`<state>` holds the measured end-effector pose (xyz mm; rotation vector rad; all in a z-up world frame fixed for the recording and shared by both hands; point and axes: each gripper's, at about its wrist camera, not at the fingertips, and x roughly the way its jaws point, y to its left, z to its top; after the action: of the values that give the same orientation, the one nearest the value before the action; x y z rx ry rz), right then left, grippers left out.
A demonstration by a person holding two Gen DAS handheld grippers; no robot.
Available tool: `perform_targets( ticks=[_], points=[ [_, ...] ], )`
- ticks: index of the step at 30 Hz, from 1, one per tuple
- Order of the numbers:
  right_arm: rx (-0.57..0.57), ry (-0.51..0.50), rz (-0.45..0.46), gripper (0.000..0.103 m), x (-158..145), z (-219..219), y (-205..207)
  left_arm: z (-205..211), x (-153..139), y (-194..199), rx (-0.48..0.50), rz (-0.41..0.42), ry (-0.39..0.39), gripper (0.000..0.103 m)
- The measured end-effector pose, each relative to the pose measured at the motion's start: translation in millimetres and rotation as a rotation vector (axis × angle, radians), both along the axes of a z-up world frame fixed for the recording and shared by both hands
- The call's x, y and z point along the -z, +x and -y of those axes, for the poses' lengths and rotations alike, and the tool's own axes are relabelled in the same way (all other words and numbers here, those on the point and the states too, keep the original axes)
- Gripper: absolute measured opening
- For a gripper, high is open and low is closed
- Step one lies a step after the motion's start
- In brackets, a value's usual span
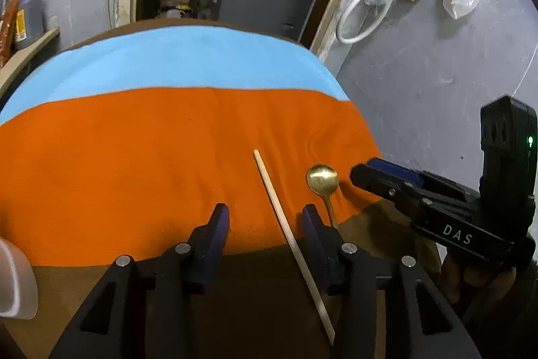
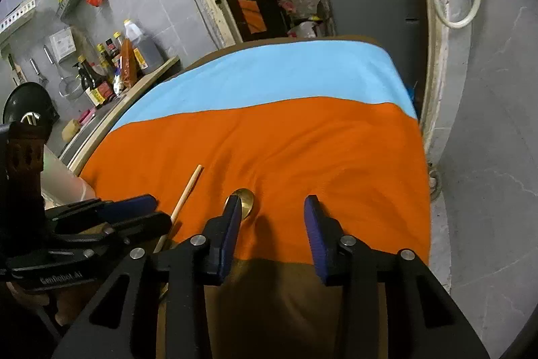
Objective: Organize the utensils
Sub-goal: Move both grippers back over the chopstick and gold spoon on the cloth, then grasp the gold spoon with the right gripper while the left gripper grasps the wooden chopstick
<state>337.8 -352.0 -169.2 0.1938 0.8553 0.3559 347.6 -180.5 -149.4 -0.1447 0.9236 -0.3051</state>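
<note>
Picking up the chopstick (image 1: 289, 238) looks like the step in hand, judging from how the left gripper (image 1: 265, 217) frames it. In the left wrist view its jaws are spread wide and hold nothing; the pale stick runs diagonally from centre frame down toward the lower right, passing between the fingers but hugging the right-hand one. Shifting the claw a little rightward in that frame would centre the stick before closing, and turning the wrist so the pads meet the stick square across its length should keep so thin and round a thing from rolling out or pivoting.

The gold spoon (image 1: 322, 180) lies just right of the chopstick on the orange cloth (image 1: 134, 164), bowl up-frame, its handle slipping behind the right finger. Closing carelessly could nudge it.

The right gripper (image 2: 274, 207) is likewise spread and empty; in its own view the spoon's bowl peeks from behind its left-hand finger at centre frame. A white container (image 1: 13, 281) shows at the lower left edge of the left view, possibly the destination, though I cannot tell.
</note>
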Motion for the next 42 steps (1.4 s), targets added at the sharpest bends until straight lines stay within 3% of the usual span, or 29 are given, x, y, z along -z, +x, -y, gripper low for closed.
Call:
perform_targets(
  ticks=[6, 10, 13, 29, 42],
  points=[
    [-0.055, 0.015, -0.057, 0.023, 9.8, -8.8, 12.0, 9.4, 3.6, 10.5, 0.029, -0.028, 0.035, 0.038],
    [-0.080, 0.030, -0.070, 0.015, 12.4, -13.3, 13.1, 21.4, 5.0, 15.6, 0.074, -0.024, 0.107, 0.038],
    [-0.099, 0.048, -0.081, 0.010, 13.5, -13.6, 12.6, 17.7, 4.6, 15.4, 0.074, -0.025, 0.088, 0.037],
    [-0.091, 0.085, -0.096, 0.009, 16.5, -11.3, 16.3, 16.6, 3.7, 15.8, 0.073, -0.026, 0.096, 0.034],
    [-0.085, 0.053, -0.087, 0.008, 14.2, -13.1, 15.9, 15.3, 4.2, 17.8, 0.061, -0.028, 0.092, 0.029]
  ],
)
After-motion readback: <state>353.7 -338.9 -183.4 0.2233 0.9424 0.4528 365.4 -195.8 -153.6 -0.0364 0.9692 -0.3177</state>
